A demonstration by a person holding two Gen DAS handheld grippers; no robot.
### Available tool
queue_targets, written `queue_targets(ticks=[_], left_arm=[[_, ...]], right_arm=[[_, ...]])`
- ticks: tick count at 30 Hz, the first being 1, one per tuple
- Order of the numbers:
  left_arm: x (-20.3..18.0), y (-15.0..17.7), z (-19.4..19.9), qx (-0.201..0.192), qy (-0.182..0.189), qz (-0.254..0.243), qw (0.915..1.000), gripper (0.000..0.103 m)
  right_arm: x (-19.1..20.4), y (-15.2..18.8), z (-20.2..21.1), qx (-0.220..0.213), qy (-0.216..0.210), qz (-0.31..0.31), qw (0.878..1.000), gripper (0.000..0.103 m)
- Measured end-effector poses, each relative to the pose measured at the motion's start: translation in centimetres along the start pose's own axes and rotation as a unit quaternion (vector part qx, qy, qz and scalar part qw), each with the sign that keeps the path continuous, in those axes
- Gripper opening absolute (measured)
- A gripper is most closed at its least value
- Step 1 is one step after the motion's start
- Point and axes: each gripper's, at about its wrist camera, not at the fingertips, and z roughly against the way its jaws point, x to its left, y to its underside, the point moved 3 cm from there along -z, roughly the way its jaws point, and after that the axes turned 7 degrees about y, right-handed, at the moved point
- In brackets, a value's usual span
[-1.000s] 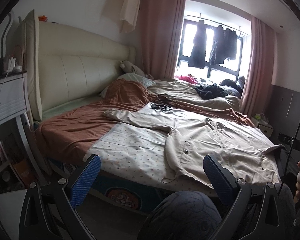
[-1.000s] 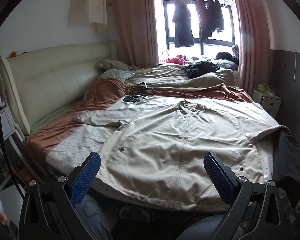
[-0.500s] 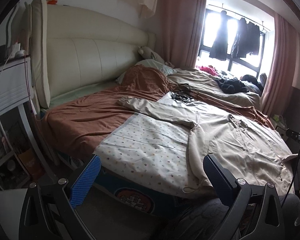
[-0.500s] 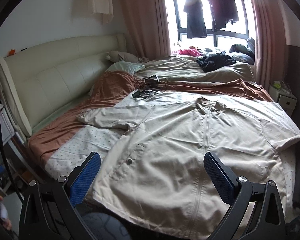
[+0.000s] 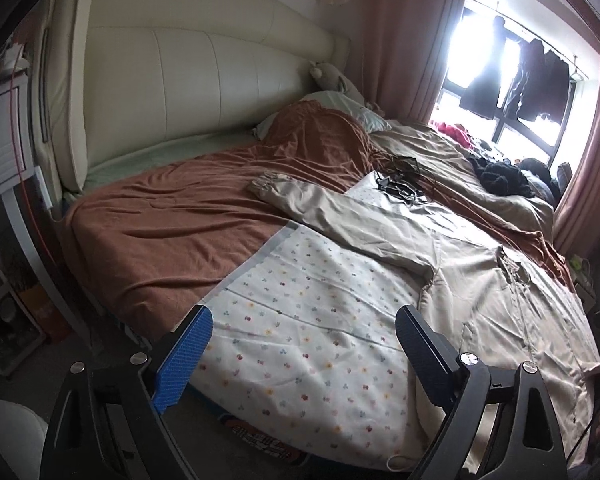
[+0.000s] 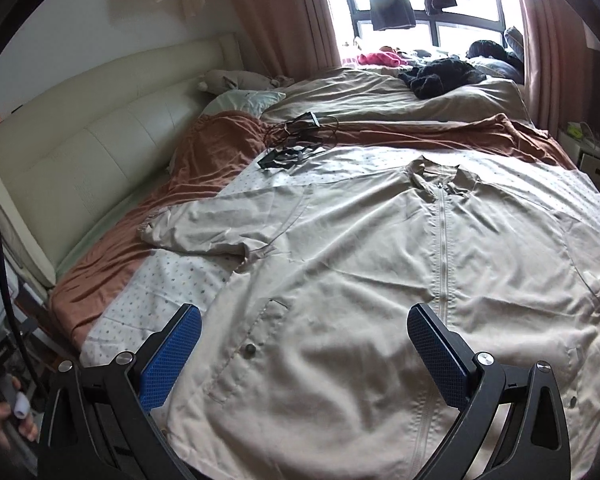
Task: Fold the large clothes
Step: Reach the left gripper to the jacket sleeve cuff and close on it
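Note:
A large beige zip-front jacket lies spread face up on a white dotted sheet, its left sleeve stretched out sideways. In the left wrist view the same jacket lies to the right, with its sleeve reaching onto the brown blanket. My left gripper hovers over the dotted sheet near the bed's edge, jaws wide but closing, nothing between them. My right gripper is open above the jacket's lower front, holding nothing.
A cream padded headboard runs along the left. Black cables and a device lie beyond the jacket's shoulder. Dark and pink clothes pile near the window. A white cabinet stands left of the bed, a nightstand far right.
Both grippers have come closer to the bed and lower over it. The left view has swung left onto the dotted sheet, and the right now looks down on the jacket's front.

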Motion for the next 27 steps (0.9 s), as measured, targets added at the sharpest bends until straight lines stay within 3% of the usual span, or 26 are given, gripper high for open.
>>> queue_targets(ticks=[12,18,20,24,27], left_arm=[[1.9,-5.5,-12.3,0.047,0.005,0.021,0.9987,0.073],[3.3,-8.2,-18.0,0.059,0.011,0.036,0.9976,0.069],[3.7,-8.9,-20.0,0.068,0.009,0.040,0.9969,0.063],[4.6,-10.2,-23.6,0.080,0.006,0.046,0.9957,0.063],[5.1,-11.0,-26.5,0.091,0.008,0.053,0.9944,0.060]], right_arm=[[0.3,-3.5,-9.2,0.030,-0.002,0.004,1.000,0.101],[0.1,-3.9,-14.9,0.063,0.003,-0.012,0.998,0.083],[0.0,-3.9,-16.5,0.076,0.002,-0.016,0.997,0.081],[-0.2,-4.2,-18.7,0.082,0.003,-0.022,0.996,0.077],[-0.1,-4.5,-20.3,0.085,0.002,-0.019,0.996,0.064]])
